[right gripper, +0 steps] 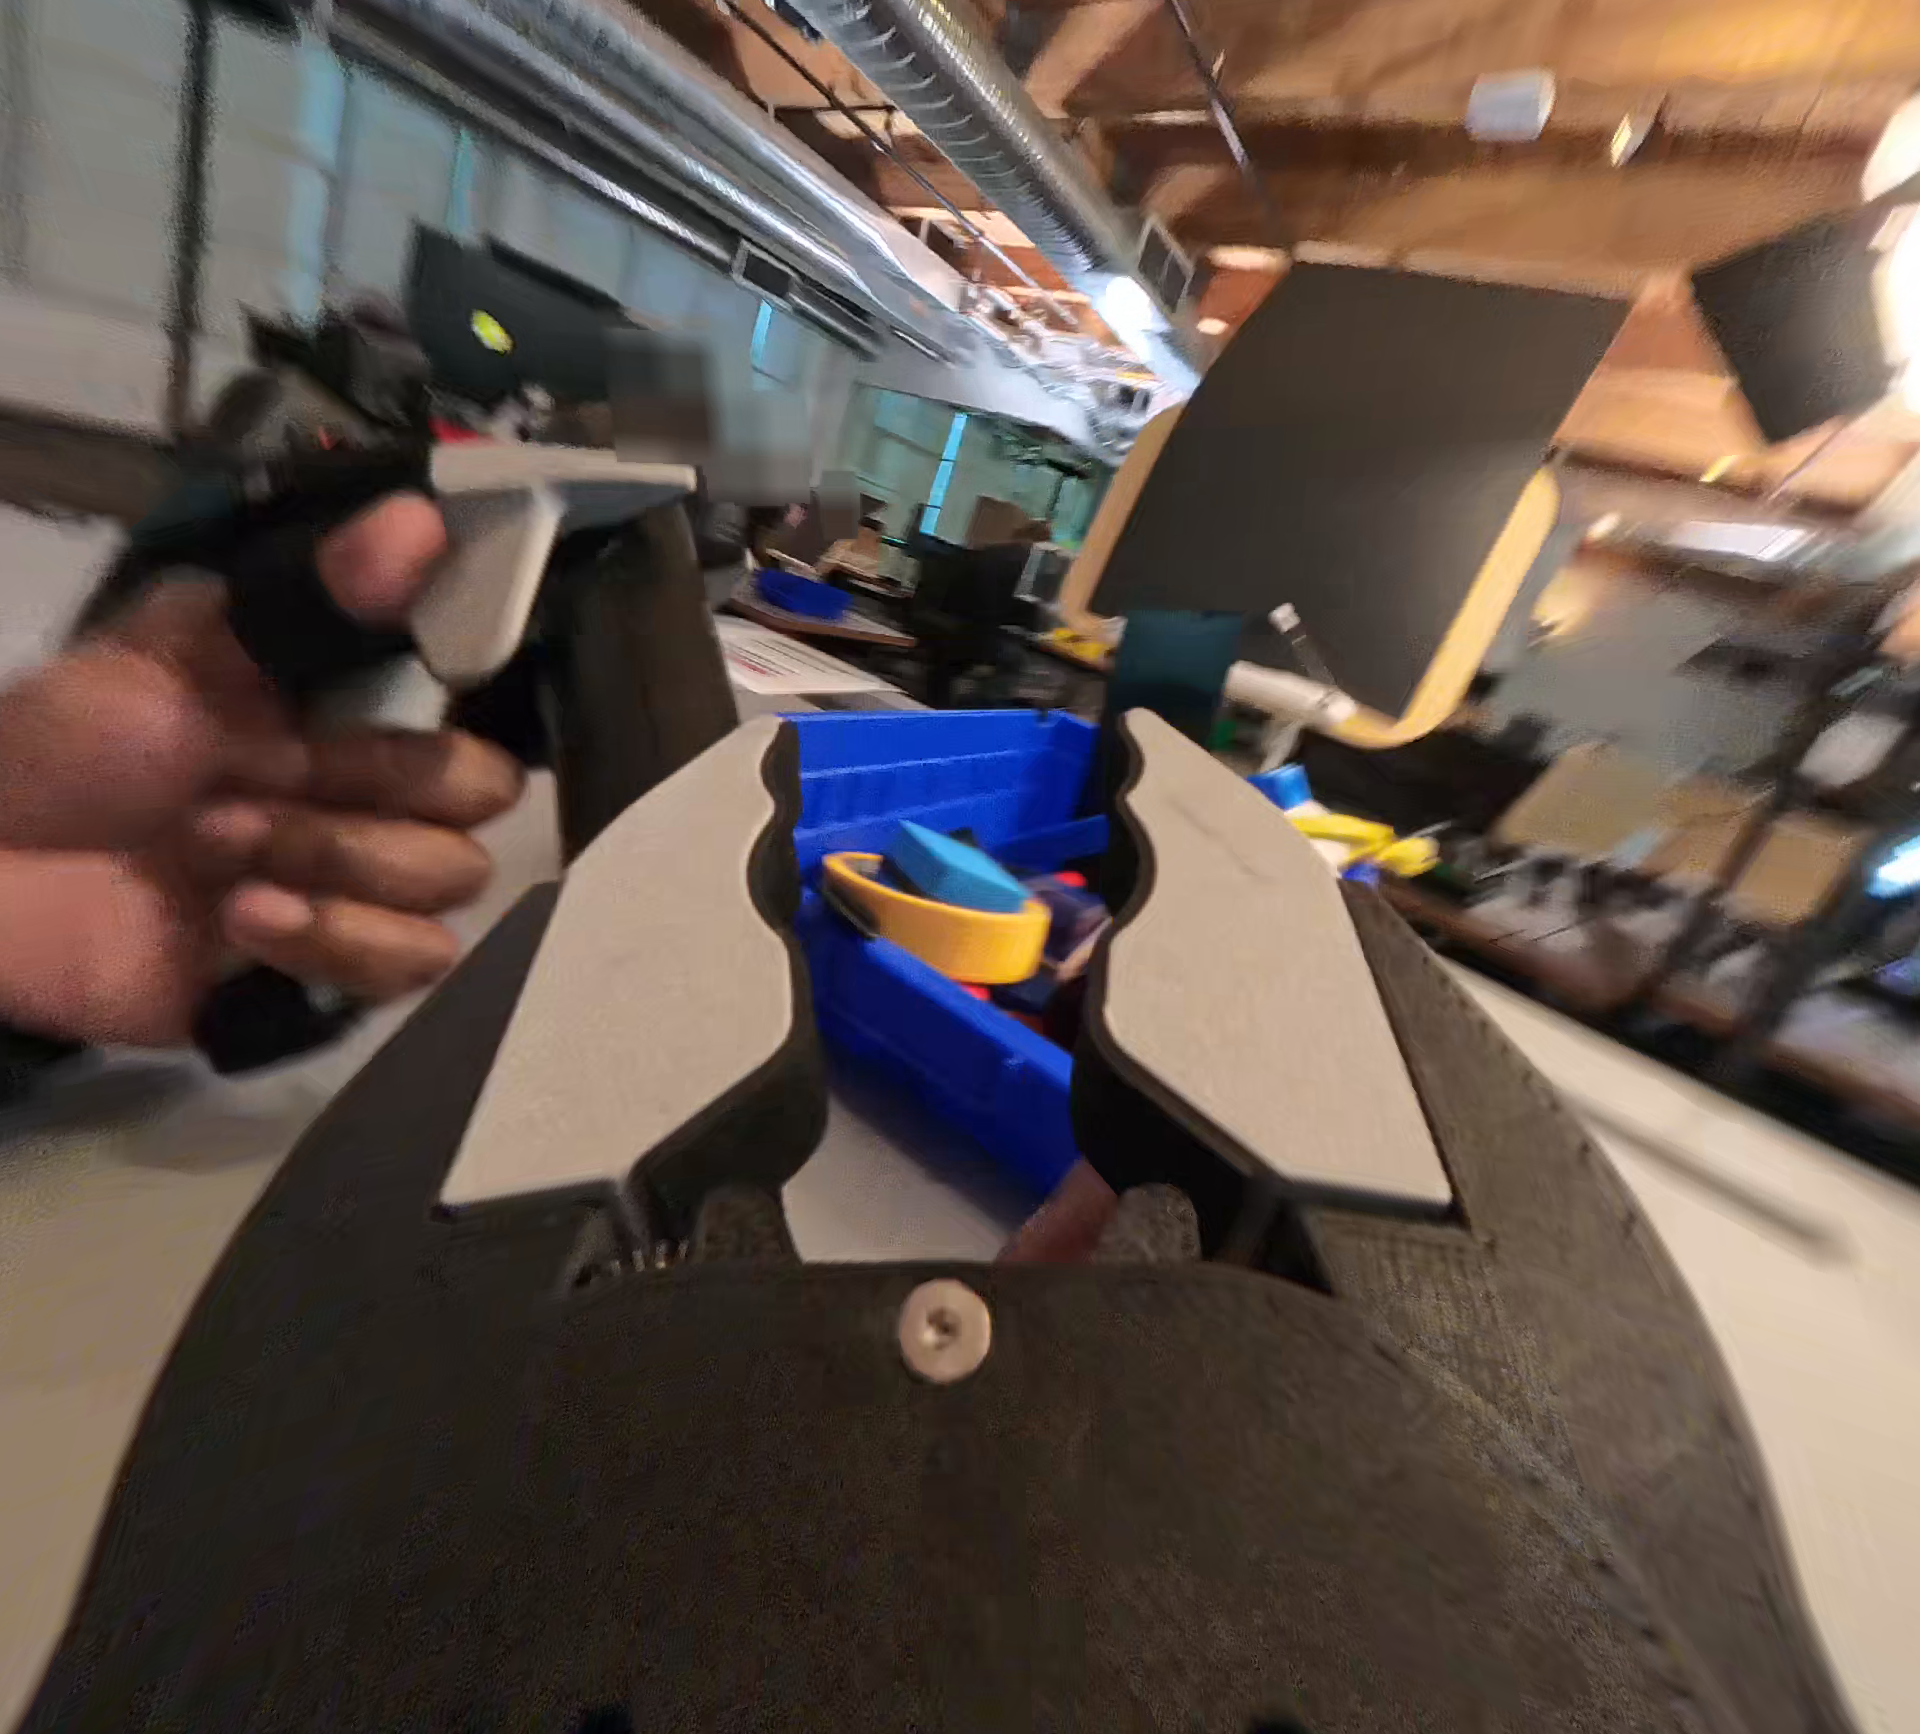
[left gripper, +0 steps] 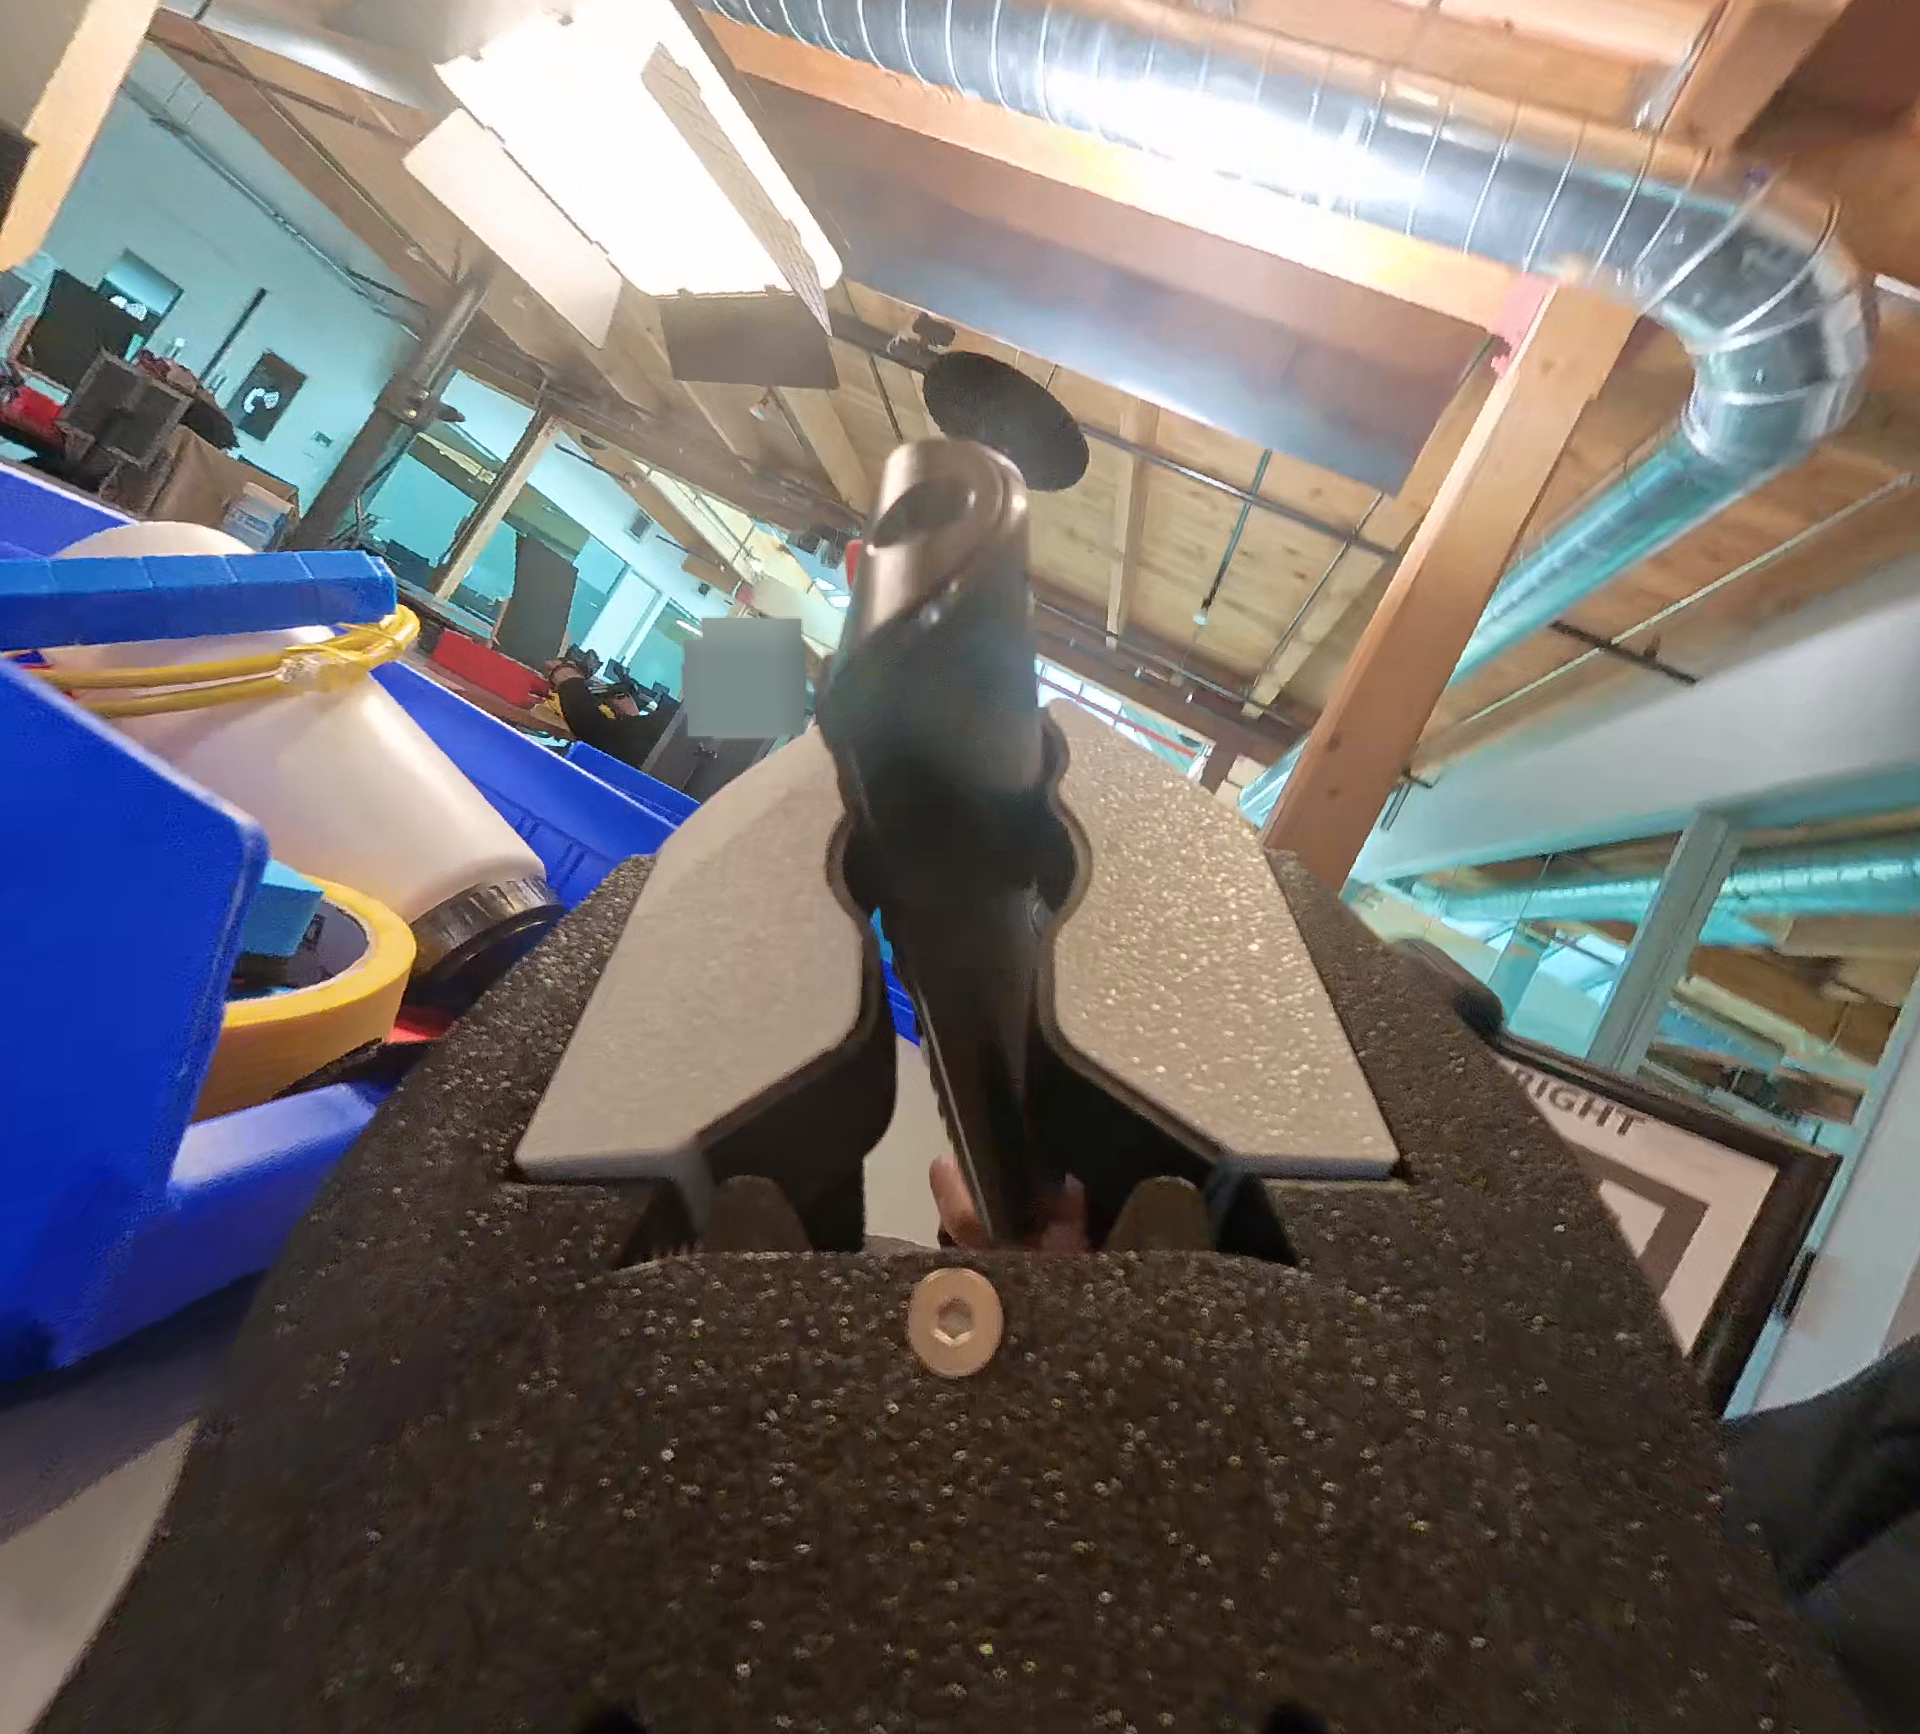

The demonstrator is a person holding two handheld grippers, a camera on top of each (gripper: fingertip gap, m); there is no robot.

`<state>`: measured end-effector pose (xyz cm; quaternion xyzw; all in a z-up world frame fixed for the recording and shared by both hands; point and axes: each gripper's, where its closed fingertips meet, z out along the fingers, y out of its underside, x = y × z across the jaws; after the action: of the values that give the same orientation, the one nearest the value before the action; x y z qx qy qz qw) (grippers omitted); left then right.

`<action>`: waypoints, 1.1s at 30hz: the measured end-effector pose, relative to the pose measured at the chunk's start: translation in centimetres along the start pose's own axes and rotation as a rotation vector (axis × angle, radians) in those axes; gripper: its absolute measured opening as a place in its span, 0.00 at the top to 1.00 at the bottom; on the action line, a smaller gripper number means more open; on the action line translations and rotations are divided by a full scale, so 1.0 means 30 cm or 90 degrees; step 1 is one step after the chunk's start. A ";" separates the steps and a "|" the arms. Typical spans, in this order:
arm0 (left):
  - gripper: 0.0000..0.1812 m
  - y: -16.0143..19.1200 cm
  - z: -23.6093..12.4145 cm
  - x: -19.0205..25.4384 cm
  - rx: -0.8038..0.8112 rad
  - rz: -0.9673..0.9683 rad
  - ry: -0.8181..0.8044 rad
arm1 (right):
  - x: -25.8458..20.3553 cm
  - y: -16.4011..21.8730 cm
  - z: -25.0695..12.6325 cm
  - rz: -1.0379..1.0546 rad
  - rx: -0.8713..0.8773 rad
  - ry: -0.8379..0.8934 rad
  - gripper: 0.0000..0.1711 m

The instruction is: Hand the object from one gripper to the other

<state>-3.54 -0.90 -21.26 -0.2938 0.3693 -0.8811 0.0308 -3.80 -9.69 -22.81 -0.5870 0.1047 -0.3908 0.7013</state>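
Note:
My left gripper (left gripper: 945,749) is shut on a dark metal hand tool (left gripper: 940,541). The tool stands up between the grey pads, and its grey rounded head with a hole pokes out past the fingertips. Its lower end runs back between the fingers toward the gripper body. My right gripper (right gripper: 954,739) is open and empty, with a wide gap between the pads, and points at a blue bin (right gripper: 914,1040). In the right wrist view the left gripper (right gripper: 488,562) shows blurred at the left, held by a hand (right gripper: 260,832). The tool cannot be made out there.
The blue bin (left gripper: 104,957) holds a yellow tape roll (right gripper: 956,941), a blue foam block (right gripper: 951,869), a white bottle (left gripper: 343,780) and a yellow cable (left gripper: 229,666). It sits on a pale table (right gripper: 208,1269). A dark-framed white panel (left gripper: 1662,1196) is close on the right.

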 end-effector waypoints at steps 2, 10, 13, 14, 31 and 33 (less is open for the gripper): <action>0.86 0.003 -0.002 -0.020 -0.004 -0.012 -0.018 | -0.044 0.000 -0.002 -0.157 -0.005 0.004 0.65; 0.85 0.028 0.015 0.010 -0.042 0.169 -0.061 | -0.208 0.068 0.019 -0.211 -0.069 -0.125 0.57; 0.86 0.024 0.018 0.028 -0.036 0.216 -0.061 | -0.212 0.106 0.028 -0.218 -0.108 -0.133 0.54; 0.86 0.023 0.019 0.037 -0.033 0.229 -0.057 | -0.224 0.120 0.031 -0.235 -0.121 -0.138 0.54; 0.76 0.081 0.044 0.167 -0.046 0.231 0.080 | -0.203 0.178 0.057 -0.201 -0.210 -0.064 0.69; 0.73 0.095 0.048 0.177 -0.056 0.244 0.087 | -0.205 0.168 0.055 -0.134 -0.194 -0.093 0.69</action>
<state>-7.59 -5.32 -19.74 -0.1585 0.4577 -0.8600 0.1602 -4.79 -4.32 -28.82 -0.7210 0.0495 -0.3975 0.5654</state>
